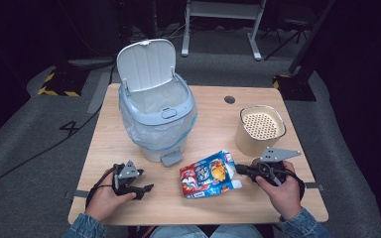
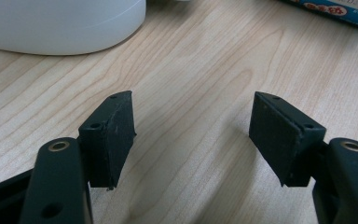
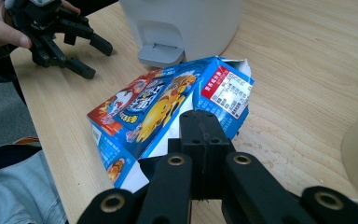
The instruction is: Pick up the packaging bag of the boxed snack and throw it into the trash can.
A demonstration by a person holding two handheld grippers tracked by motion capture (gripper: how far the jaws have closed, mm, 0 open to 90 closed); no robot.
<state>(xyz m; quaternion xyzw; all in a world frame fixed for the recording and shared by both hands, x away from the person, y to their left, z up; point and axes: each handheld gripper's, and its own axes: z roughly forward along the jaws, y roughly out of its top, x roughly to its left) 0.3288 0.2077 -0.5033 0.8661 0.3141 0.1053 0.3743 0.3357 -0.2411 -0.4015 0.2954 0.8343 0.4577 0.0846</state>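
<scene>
Item: light wooden table (image 1: 213, 106), bearing the following.

Flattened blue and red printed cardboard snack box (image 1: 209, 174), lying near the middle of the front edge, its torn flap end pointing toward the right gripper (image 1: 240, 169). In the right gripper view the box (image 3: 168, 109) is sitting just ahead of the jaws, which are clenched together with nothing seen between them; whether the tips are touching the box cannot be told.

Pale blue-grey plastic pedal bin (image 1: 156, 116), standing left of centre toward the rear edge, lid raised, clear liner showing, pedal facing the front edge.

Cream cylindrical container with perforated top (image 1: 259, 130), standing near the right edge.

Left gripper (image 1: 146, 188), resting near the front-left corner, jaws released and spread wide over bare wood, grasping nothing.
</scene>
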